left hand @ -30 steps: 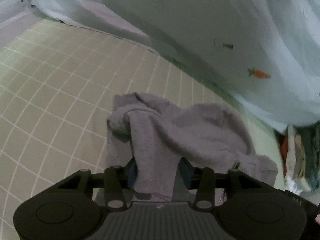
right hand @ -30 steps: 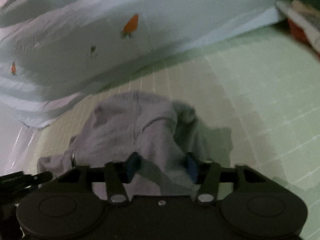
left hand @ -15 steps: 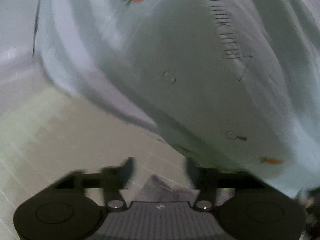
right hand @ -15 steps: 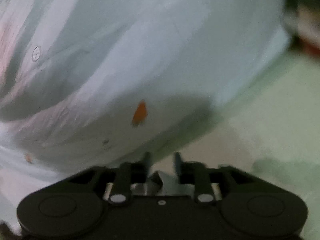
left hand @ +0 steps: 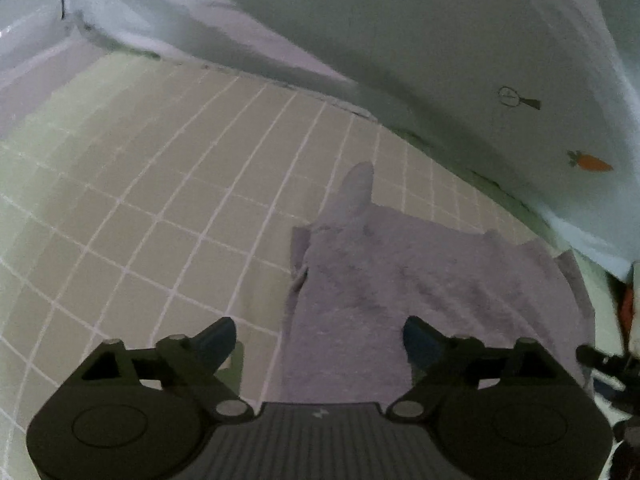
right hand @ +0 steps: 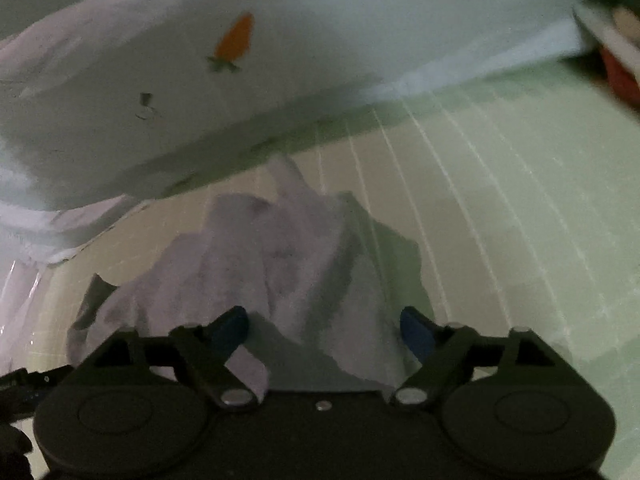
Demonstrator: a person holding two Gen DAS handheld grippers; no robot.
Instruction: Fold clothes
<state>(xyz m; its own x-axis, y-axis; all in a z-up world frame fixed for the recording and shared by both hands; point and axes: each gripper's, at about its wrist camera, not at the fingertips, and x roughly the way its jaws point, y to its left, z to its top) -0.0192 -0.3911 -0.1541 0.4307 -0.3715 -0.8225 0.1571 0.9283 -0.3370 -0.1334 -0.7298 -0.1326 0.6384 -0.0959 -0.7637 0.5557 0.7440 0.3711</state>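
1. Left tool (left hand: 319,334) hung over the near edge of the grey garment (left hand: 420,280), its jaws spreading apart and its blue pads clear of the cloth, so nothing was gripped!
2. Right tool (right hand: 324,330) did the same: jaws widening, the fabric lying between and under the fingers (right hand: 416,334) but not pinched by them.
3. Between and just past both tools, the grey garment (right hand: 288,264) lay loose on the grid mat (left hand: 160,220), released and resting on its own weight.
4. From the left wrist view the garment looked fairly flat, a broad panel with one narrow flap poking up toward the far side.
5. From the right wrist view it looked more rumpled, with raised folds and a peak in the middle; that view was blurred, so the fine creases could not be read.
6. At the right edge of the left view, a dark part of the other tool (left hand: 604,360) showed, close beside the garment.
7. Around the garment, the pale green grid mat (right hand: 500,208) stretched out, white lines crossing it.
8. Farther back, a pale sheet (left hand: 460,60) with small printed carrots (left hand: 592,162) lay along the mat's far edge, bunched in soft folds.
9. One carrot (right hand: 236,38) stood out orange on the pale sheet (right hand: 360,20) in the right view too.
10. At the far right corner, something red (right hand: 620,72) sat past the mat, too blurred to identify.
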